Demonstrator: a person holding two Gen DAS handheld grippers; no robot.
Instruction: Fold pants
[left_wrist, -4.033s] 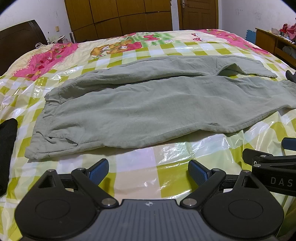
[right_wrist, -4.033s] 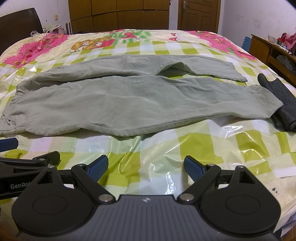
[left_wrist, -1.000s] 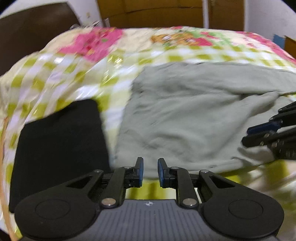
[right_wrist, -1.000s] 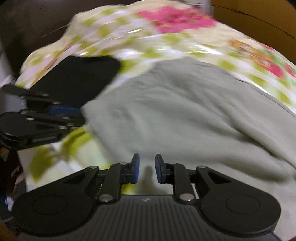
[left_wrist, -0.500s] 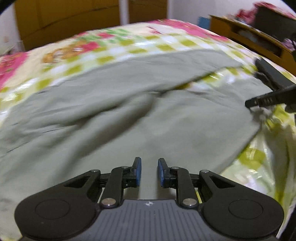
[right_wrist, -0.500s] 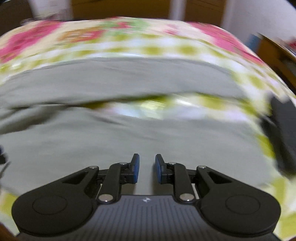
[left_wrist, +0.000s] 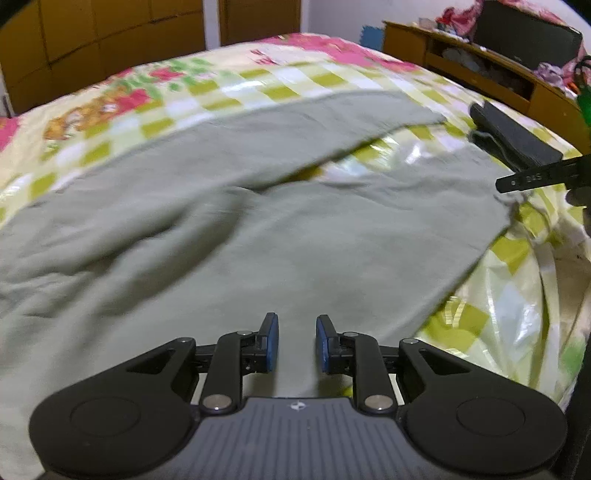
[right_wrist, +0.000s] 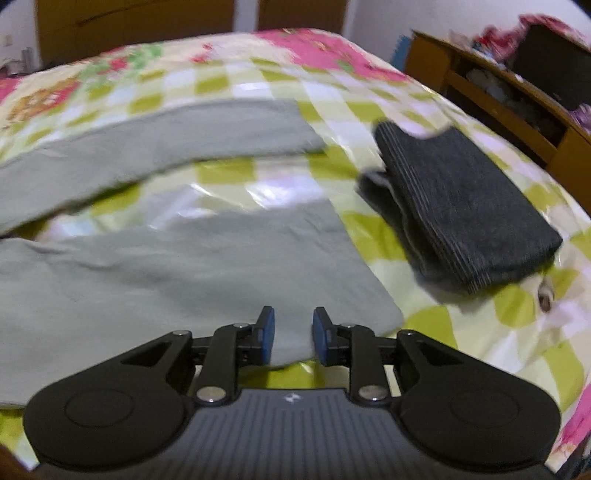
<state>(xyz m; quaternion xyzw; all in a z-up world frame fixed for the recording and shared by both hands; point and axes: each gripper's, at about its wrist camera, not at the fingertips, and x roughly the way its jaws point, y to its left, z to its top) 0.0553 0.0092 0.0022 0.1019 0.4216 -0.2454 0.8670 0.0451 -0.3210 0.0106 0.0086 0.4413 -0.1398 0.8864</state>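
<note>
The left gripper (left_wrist: 294, 341) sits at the bottom centre of its frame, its blue-padded fingers (left_wrist: 270, 339) parted by a narrow gap with grey-green cloth showing between them; whether the pads actually pinch the fabric cannot be told. The pants (left_wrist: 280, 221) spread outward from there, filling the middle of the frame, one leg running toward the upper right and the nearer leg ending at a hem at the right. The right gripper (left_wrist: 532, 179) shows at the right edge of this view, at that hem.

In the right wrist view, the right gripper (right_wrist: 291, 339) is at bottom centre, jaws likewise a little apart over the hem corner of the nearer leg of the pants (right_wrist: 177, 273); a grasp cannot be confirmed. The far leg lies at upper left, with a strip of bare sheet between the two. A folded dark grey garment (right_wrist: 469, 206) lies on the right, just beside the hem. All rest on a bed (right_wrist: 236, 92) with a glossy green-checked, pink-flowered cover. A wooden cabinet (right_wrist: 495, 99) stands at upper right.
</note>
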